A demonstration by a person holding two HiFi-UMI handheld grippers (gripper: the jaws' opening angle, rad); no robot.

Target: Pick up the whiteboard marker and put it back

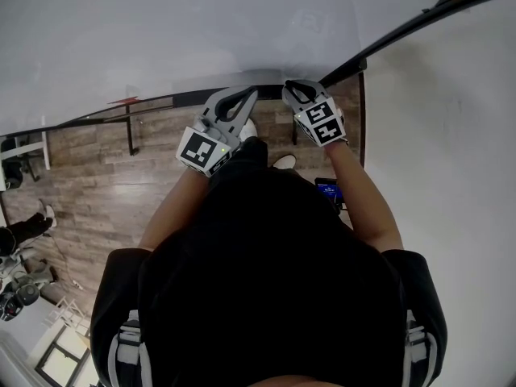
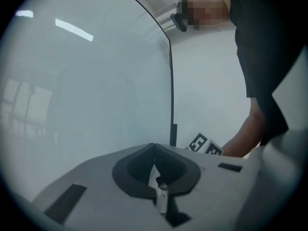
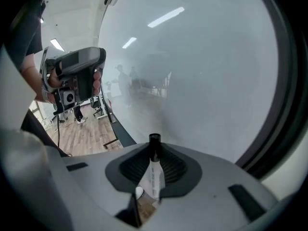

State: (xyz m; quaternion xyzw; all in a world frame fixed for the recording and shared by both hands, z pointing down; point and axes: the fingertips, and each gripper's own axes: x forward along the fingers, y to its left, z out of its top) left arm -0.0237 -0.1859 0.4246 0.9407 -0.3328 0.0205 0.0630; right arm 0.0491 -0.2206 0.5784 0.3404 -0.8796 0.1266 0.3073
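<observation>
The whiteboard marker [image 3: 153, 173], white with a black cap, stands between the pads of my right gripper [image 3: 154, 150], cap end pointing at the whiteboard [image 3: 202, 71]. The jaws are shut on it. From the head view, the right gripper [image 1: 297, 89] sits at the board's lower edge, next to the black ledge [image 1: 201, 97]; the marker itself is hidden there. My left gripper [image 2: 154, 148] is held level in front of the whiteboard [image 2: 86, 90], its fingertips meeting and holding nothing. It shows to the left of the right one in the head view [image 1: 242, 99].
The whiteboard's black frame [image 2: 172, 81] runs along its edge. A wooden floor [image 1: 97, 192] lies below, with chairs and a person's legs [image 1: 24, 228] at the far left. A white wall [image 1: 451, 135] stands to the right.
</observation>
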